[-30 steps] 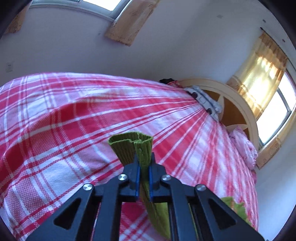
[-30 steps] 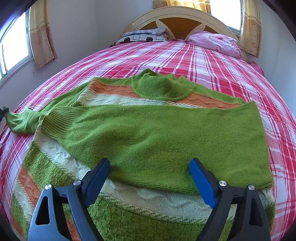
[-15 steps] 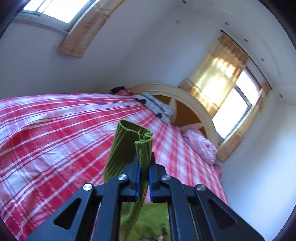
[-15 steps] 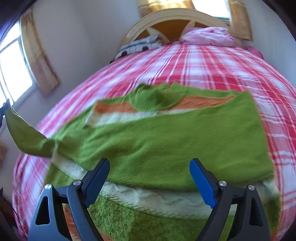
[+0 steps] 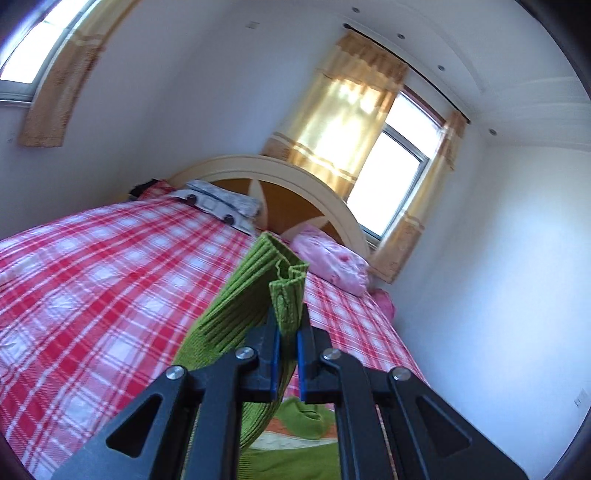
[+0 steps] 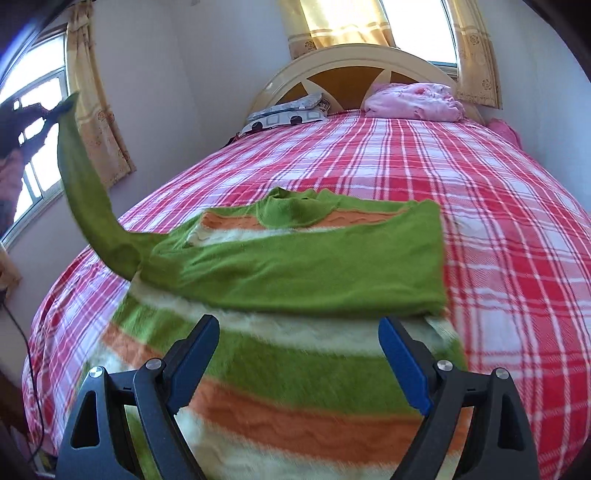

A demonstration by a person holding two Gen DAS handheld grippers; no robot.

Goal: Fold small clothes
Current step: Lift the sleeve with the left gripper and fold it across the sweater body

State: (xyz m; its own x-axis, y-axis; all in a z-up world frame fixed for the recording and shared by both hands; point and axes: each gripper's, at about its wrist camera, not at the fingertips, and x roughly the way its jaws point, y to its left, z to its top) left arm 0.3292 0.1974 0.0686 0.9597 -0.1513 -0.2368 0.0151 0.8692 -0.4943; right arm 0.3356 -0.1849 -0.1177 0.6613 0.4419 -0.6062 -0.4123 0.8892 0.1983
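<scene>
Since half a second ago we have raised our left gripper (image 5: 287, 363) higher: the cuff (image 5: 284, 291) it carries now rises against the headboard (image 5: 295, 177) and window rather than the plaid bed (image 5: 92, 295), and in the right wrist view the sleeve (image 6: 86, 192) stretches up steeply from the sweater (image 6: 295, 258) to the far left edge, where it earlier hung low. The left jaws are clenched on the ribbed green cuff, which sticks up between the blue pads in a folded, pleated tuft; the rest of the sleeve falls away below and left of the fingers.

The sweater lies on the bed, chest up, collar (image 6: 291, 210) toward the headboard. Its other sleeve is folded flat across the chest as a broad green band. The knit is fuzzy, banded in green, cream and orange, with a wavy cable texture in the orange stripes. The near hem is blurred.

Our right gripper (image 6: 297, 363) hangs over the sweater's lower half, jaws spread wide and holding nothing, just as before.

At the head of the bed sit a grey patterned pillow (image 6: 288, 114) on the left and a crumpled pink bundle (image 6: 413, 99) on the right, under a curved cream headboard with wooden panels. Yellow curtains (image 6: 340, 22) hang behind.
</scene>
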